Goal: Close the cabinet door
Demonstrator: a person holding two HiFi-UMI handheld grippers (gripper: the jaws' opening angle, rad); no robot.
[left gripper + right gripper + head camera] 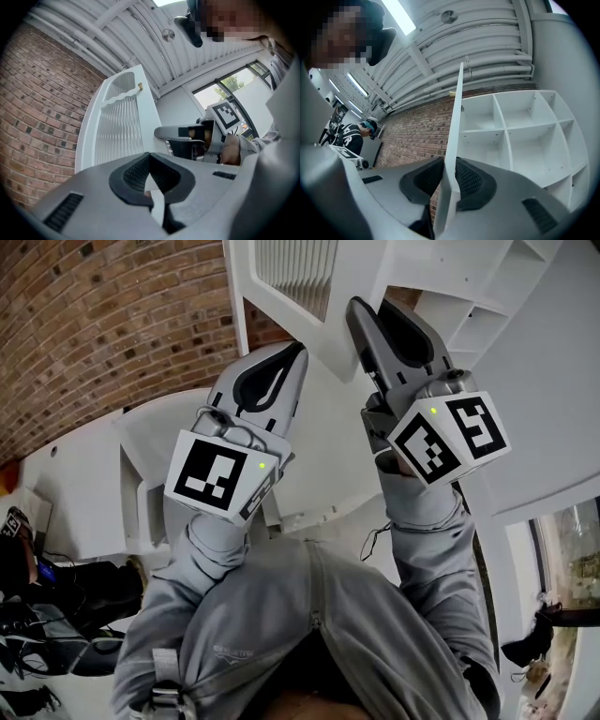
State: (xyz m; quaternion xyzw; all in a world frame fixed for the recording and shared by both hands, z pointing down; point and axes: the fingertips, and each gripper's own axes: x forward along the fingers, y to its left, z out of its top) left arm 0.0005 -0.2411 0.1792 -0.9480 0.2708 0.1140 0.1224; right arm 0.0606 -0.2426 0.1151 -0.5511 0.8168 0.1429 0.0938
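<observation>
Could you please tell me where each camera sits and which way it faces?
Head view: on the person's head, facing forward and down; sees the cabinet door, both sleeves, the left gripper and right gripper.
Left gripper view: on the left gripper, looking along its fingers at the door's ribbed face; the person's right hand shows.
Right gripper view: on the right gripper, looking along the door's edge toward the shelves; the person's head shows.
Shared: all show the door; head and left gripper views both show the right gripper.

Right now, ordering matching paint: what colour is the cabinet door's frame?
White. The cabinet door shows best in left gripper view.
</observation>
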